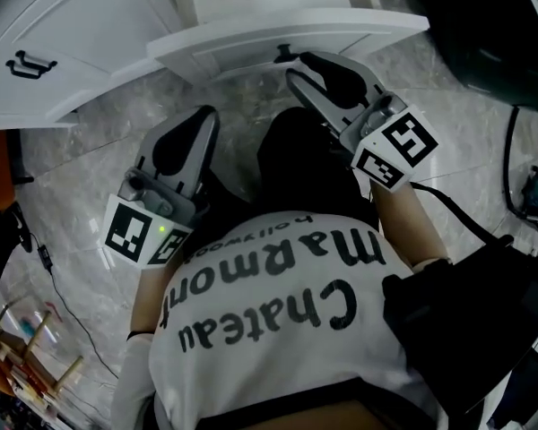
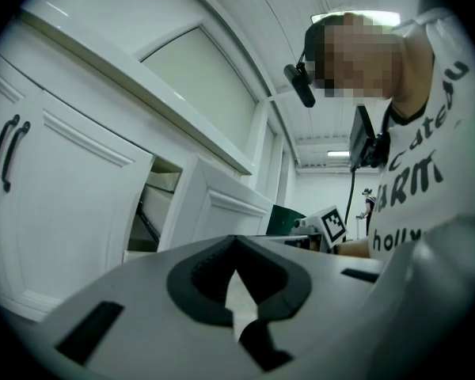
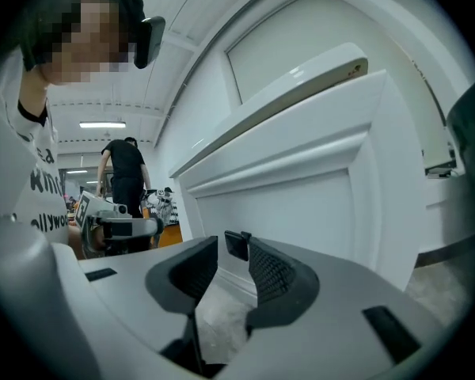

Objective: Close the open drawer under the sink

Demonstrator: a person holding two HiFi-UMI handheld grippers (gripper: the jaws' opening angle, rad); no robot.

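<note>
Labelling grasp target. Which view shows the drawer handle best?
Right gripper view: the black drawer handle sits centred between the right hand-held gripper's open jaws, against the white drawer front. Head view shows it as a small dark spot at the drawer's edge. Left gripper view shows the drawer side-on, handle unseen.

light: bright, ceiling strips [image 3: 103, 123] | head view dimmer | fisheye edges dark | jaws blurred close

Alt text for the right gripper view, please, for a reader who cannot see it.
The right tongs, jaws apart and holding nothing, point at the white front of the pulled-out drawer. The drawer's small black handle is visible in the gap between the jaws. The left tongs show at the left, beside the person's white shirt.
</note>
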